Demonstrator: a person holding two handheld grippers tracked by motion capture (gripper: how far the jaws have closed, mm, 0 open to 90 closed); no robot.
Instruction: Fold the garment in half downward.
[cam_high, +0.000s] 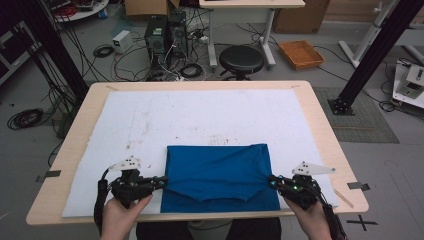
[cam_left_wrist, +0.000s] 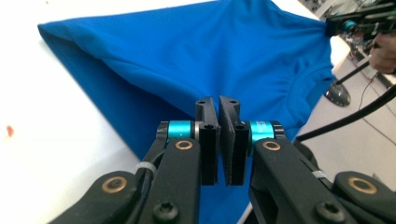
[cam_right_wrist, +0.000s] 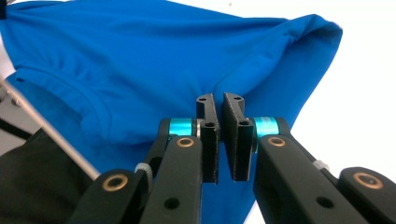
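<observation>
Nearest the camera in the high view, the person's two hands came in from the bottom edge, each wrapped around a black gripper at the near edge of the table (cam_high: 320, 115). The left gripper (cam_high: 163, 181) pointed inward at the left side of a folded blue shirt (cam_high: 217, 175), and the right gripper (cam_high: 271, 181) pointed inward at the shirt's right side, so the two faced each other across the cloth. In the left gripper view its jaws stood nearly together, pinching a fold of the blue fabric (cam_left_wrist: 219, 56) between them, the cloth drawn up to the pads. In the right gripper view the jaws were likewise narrow and closed on a gathered edge of the shirt (cam_right_wrist: 154, 60), which puckered toward the pads. The shirt lay on a white mat (cam_high: 200, 115) covering most of the tabletop, near the front edge and roughly centred between the hands, with its collar side turned toward the person. Beyond the table, a round black stool (cam_high: 241, 59) stood on the floor, with an orange tray (cam_high: 301, 54) to its right.
</observation>
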